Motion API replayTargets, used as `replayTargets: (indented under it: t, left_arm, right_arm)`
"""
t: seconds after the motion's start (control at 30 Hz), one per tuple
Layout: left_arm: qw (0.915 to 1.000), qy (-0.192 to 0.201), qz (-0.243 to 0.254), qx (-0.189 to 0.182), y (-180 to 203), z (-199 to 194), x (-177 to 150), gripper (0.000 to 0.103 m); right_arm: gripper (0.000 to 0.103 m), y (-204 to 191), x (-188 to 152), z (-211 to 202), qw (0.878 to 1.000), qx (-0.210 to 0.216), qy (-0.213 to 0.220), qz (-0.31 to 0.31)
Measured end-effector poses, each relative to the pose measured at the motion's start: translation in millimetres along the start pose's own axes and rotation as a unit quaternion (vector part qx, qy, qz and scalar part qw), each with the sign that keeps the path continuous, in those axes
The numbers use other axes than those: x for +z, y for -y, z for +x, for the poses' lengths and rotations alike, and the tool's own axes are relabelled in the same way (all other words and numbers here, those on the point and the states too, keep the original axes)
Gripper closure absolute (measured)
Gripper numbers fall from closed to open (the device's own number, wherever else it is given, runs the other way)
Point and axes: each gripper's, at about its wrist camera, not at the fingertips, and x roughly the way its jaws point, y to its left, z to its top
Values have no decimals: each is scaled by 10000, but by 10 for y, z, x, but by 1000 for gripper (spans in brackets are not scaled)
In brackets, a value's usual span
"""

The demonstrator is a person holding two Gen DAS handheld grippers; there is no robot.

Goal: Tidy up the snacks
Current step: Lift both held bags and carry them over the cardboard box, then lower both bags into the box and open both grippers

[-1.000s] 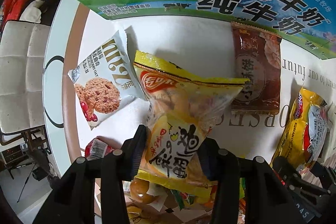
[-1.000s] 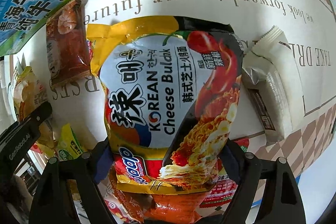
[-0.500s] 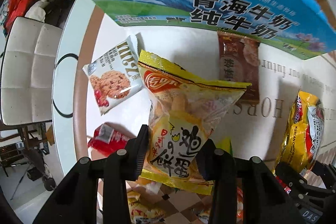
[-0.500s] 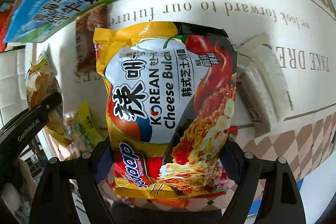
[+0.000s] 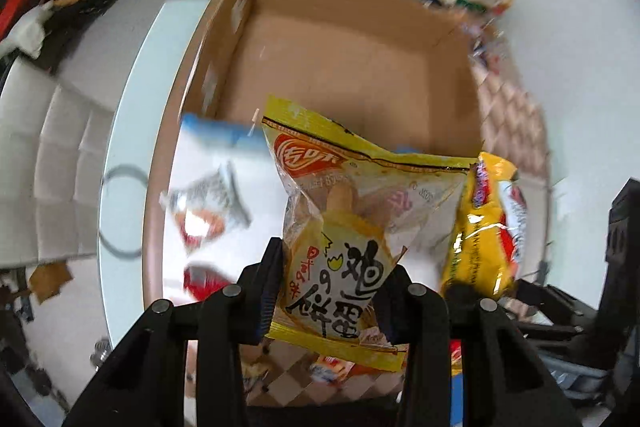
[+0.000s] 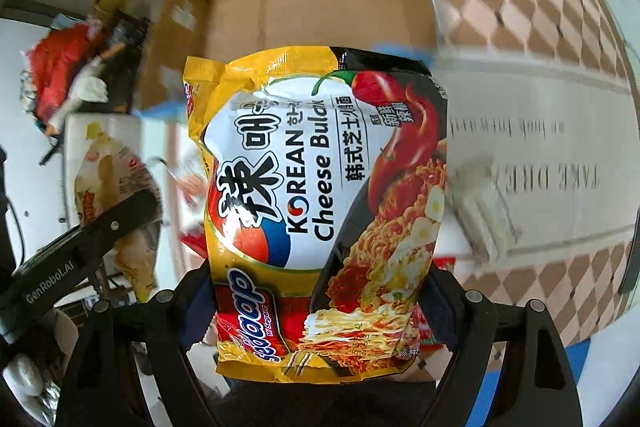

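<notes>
The left tool (image 5: 332,291) pinches a yellow egg-biscuit bag (image 5: 352,227) by its lower half, and the right tool (image 6: 320,303) grips a Korean cheese noodle packet (image 6: 320,207) the same way, fingers pressed against the packet's two sides. Both packs are held up in the air in front of an open cardboard box (image 5: 340,59) that sits on the table (image 6: 540,99), its inside apparently bare (the frames are motion-blurred, so small contents could be missed).

The step in hand looks like carrying both packs to the box. To do it well, each pack should clear the near wall of the box before the fingers part, and be let go low over the floor of the box so it lands flat. The two tools are close side by side, so dropping one pack toward each side wall would keep them from colliding.

Other things remain on the table: a cookie packet (image 5: 208,203) and a red wrapper (image 5: 204,279) toward the left edge, and a pale wrapped pack (image 6: 484,211) on the right. None lies between the tools and the box; only the near box wall stands in the way.
</notes>
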Motion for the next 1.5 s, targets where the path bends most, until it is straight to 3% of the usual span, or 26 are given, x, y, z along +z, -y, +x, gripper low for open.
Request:
replayTargets:
  t: [0.13,0.27,0.43,0.57,0.8,1.03,1.17,1.23,1.3,1.4,1.5]
  left_arm:
    - [9996,197,198,-44,113,-71,559,66]
    - [10000,2,56,-41,48,219,1129,66]
    - [9993,-385,15,32,26,753,1765,66]
    - [9971,-764,18,5,-5,1162,2046,66]
    - [9927,-1190,110,174,-51,1666,2200,66]
    - [9900,-1378,225,225,-36,1857,2266,65]
    - [9893,-1432,198,212,-52,1857,2220,64]
    - [9903,-1348,226,265,-51,1839,2217,52]
    - [9910,-1267,278,325,-50,1804,2197,33]
    - [9923,-1117,344,413,-52,1716,2160,23]
    - [9938,-953,383,436,-44,1615,2149,21]
  right_arm:
    - [15,-84,320,-281,9990,-132,412,-53]
    - [15,-23,735,-305,9968,-274,754,33]
    - [15,50,1258,20,9961,-557,676,62]
    - [15,-92,1817,382,9965,-707,422,117]
    - [15,-195,2535,1023,9950,-980,15,170]
    - [15,-177,2662,1313,9940,-1070,-147,144]
    - [14,-193,2711,1414,9954,-918,-253,77]
    - [12,-192,2704,1429,9954,-906,-286,75]
    - [10,-186,2696,1399,9951,-965,-191,29]
    - [9,-177,2670,1341,9942,-1073,-104,-18]
    - [8,-159,2617,1273,9944,-1057,-50,32]
